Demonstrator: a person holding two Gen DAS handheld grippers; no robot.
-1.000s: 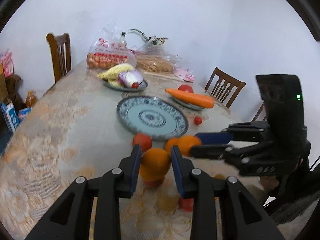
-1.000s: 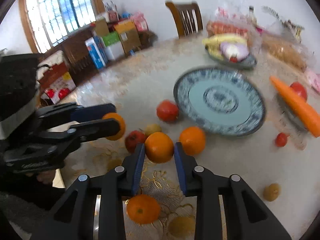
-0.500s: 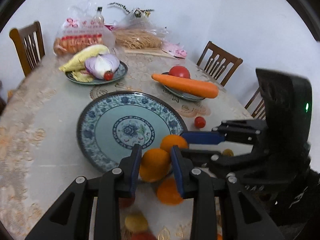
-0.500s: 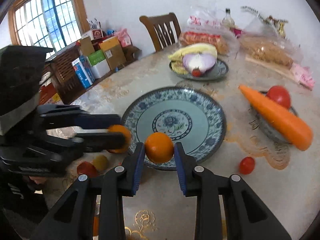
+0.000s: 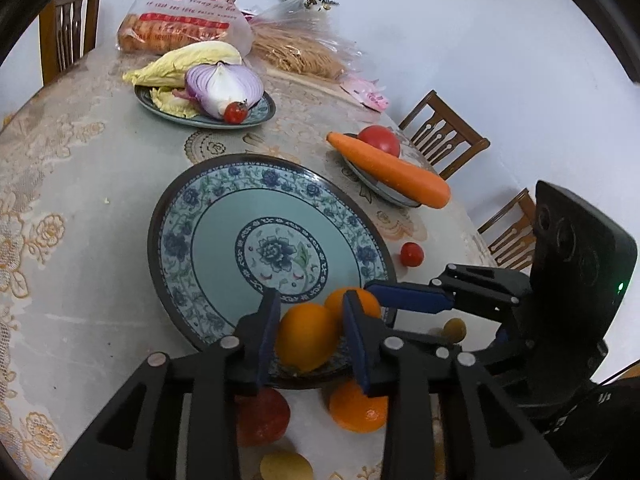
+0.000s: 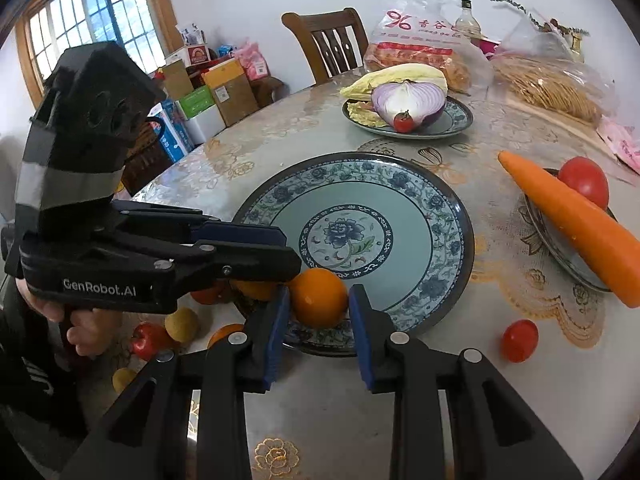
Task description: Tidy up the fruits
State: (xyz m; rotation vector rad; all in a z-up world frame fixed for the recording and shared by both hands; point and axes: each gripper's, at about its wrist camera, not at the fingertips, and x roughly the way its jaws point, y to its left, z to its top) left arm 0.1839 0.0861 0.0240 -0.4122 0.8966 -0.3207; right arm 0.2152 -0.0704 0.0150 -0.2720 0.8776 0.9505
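A large blue-patterned plate (image 5: 276, 216) (image 6: 420, 200) lies in the middle of the table. My left gripper (image 5: 310, 334) is shut on an orange (image 5: 306, 340) over the plate's near rim. My right gripper (image 6: 318, 312) has its jaws slightly apart around a second orange (image 6: 318, 298), which rests on the plate's near rim; a gap shows at the right pad. In the left wrist view this orange (image 5: 352, 300) sits just beyond mine. The left gripper (image 6: 256, 252) shows at the left of the right wrist view.
Loose on the table near the plate: an orange (image 5: 358, 410), a red fruit (image 5: 262, 416), small yellow fruits (image 5: 286, 466), cherry tomatoes (image 6: 519, 340). A dish with a carrot (image 6: 576, 228) and tomato stands right. A dish with onion (image 6: 408, 102) and cabbage stands behind. Chairs surround the table.
Both grippers moved forward and down with their oranges to the plate's near rim. The right gripper's jaws have widened, and its orange now rests on the plate.
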